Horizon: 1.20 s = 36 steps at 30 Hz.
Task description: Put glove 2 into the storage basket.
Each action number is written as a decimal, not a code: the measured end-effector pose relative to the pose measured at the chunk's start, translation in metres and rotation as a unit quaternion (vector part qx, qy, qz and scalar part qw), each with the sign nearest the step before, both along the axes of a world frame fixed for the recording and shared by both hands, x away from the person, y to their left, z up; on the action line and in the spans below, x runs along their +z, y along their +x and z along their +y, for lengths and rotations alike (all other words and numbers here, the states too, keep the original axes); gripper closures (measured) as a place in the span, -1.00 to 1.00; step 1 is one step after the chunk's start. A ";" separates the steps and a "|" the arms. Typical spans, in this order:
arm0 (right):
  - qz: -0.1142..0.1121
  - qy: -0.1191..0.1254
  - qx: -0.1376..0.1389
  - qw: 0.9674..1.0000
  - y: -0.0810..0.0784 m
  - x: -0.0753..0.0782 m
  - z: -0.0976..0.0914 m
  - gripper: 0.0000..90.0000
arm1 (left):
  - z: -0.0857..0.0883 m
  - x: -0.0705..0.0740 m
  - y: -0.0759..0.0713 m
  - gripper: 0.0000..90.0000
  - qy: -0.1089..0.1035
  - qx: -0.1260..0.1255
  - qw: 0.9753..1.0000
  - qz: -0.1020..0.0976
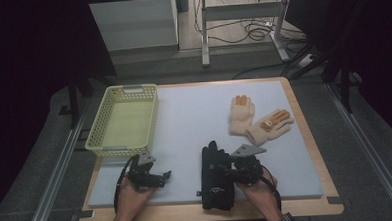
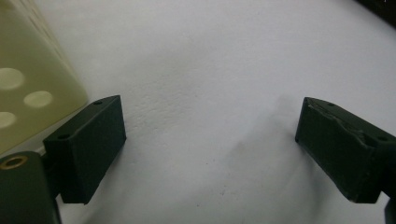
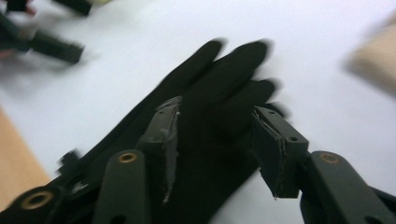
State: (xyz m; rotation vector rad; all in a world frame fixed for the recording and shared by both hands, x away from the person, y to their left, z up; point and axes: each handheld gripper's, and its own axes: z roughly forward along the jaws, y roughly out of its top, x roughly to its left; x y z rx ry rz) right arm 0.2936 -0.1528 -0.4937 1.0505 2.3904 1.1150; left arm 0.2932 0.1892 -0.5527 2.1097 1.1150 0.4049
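Note:
A black glove (image 1: 215,184) lies flat near the table's front edge, fingers pointing away from me. My right gripper (image 1: 236,171) hangs over its right side. In the right gripper view the jaws (image 3: 217,121) straddle the glove (image 3: 219,70) half apart, not pinching it; the glove is blurred. My left gripper (image 1: 162,176) rests at the front left, wide open over bare mat (image 2: 210,121). Two cream gloves with orange fingertips (image 1: 241,116) (image 1: 270,126) lie at the back right.
A yellow-green perforated basket (image 1: 98,126) stands empty at the back left, its wall close beside my left jaw (image 2: 28,70). The pale mat (image 1: 194,115) covers most of the wooden table. The left gripper (image 3: 56,46) shows blurred in the right gripper view.

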 end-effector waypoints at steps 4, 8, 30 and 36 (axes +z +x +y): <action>-0.012 0.007 -0.024 1.000 0.019 0.003 -0.015 0.52 | 0.000 0.000 0.000 -0.80 0.000 0.000 1.000 0.000; 0.020 0.034 -0.015 0.999 0.035 -0.008 -0.016 0.42 | 0.000 0.000 0.000 -0.80 0.000 0.000 1.000 0.000; 0.034 0.018 0.078 0.996 -0.033 -0.040 -0.034 0.77 | 0.001 0.000 0.001 -0.83 -0.009 -0.002 1.000 0.005; 0.037 0.019 0.083 0.996 -0.023 -0.041 -0.013 0.76 | 0.004 0.000 0.001 -0.90 0.006 0.002 1.000 0.006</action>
